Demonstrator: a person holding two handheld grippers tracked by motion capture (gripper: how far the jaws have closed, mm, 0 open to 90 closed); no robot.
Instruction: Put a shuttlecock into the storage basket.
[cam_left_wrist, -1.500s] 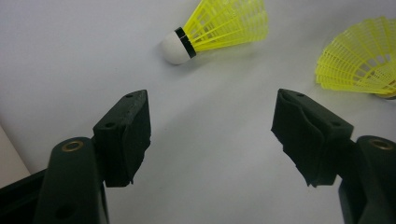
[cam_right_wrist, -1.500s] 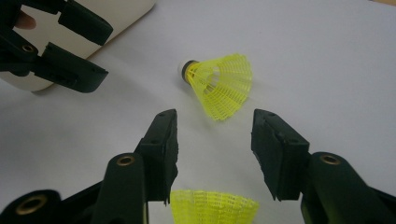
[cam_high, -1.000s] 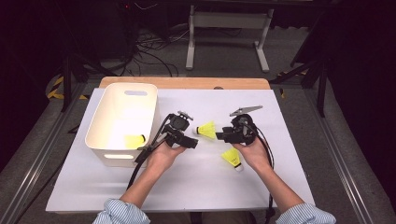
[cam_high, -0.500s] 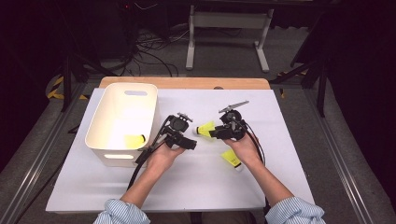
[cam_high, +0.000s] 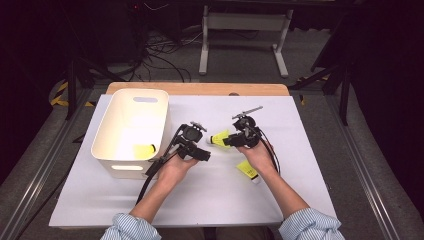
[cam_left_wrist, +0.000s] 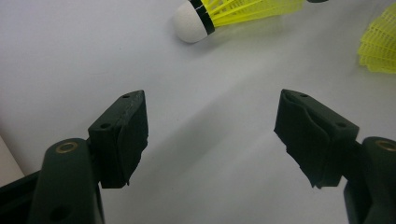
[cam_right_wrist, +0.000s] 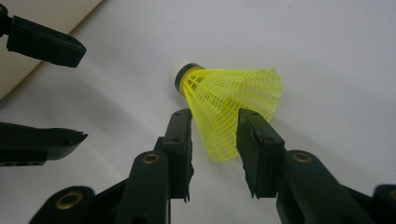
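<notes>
Plainly the right tongs (cam_right_wrist: 214, 128) pinch the springy mesh skirt of a featherlight yellow shuttlecock (cam_right_wrist: 229, 100), cork nose pointing ahead toward the empty, wide-open left tongs (cam_left_wrist: 212, 135); grip gently.

The right tool (cam_right_wrist: 215, 140) has its two black jaws closed on the skirt of a yellow mesh plastic shuttlecock (cam_right_wrist: 231, 105). The shuttlecock's white cork tip with a dark band points up and away from the tool, over the white surface (cam_right_wrist: 327, 46). Off to the tool's left, the other black tool (cam_right_wrist: 51, 88) shows two parted jaws, with a cream curved container wall (cam_right_wrist: 28, 42) behind them.
</notes>
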